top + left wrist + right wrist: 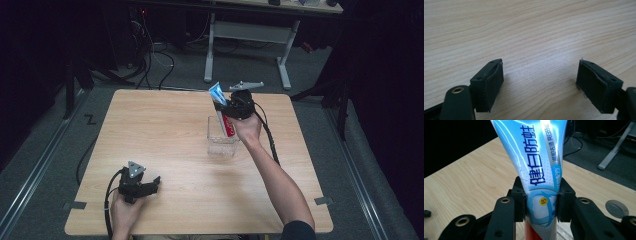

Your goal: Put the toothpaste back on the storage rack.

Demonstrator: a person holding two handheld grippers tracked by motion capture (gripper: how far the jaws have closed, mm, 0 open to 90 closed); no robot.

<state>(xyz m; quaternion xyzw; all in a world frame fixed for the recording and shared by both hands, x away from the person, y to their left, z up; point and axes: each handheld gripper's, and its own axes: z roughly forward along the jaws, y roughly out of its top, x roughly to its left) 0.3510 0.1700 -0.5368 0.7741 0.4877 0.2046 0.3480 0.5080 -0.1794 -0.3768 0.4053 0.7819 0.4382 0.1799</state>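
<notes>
Up top, the right gripper [223,106] is clamping a tube [534,157] over a clear bin [220,142]; the left gripper [540,82] is resting wide open on the table [529,30].

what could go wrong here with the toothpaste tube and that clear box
1. The right gripper pinches the toothpaste tube across its soft body, so it could slip or buckle between the jaws.
2. The tube's red lower end sits at the clear container, which looks light; a sideways push might tip or slide it.
3. The left gripper rests open on the table, away from the container, so nothing steadies it.
</notes>
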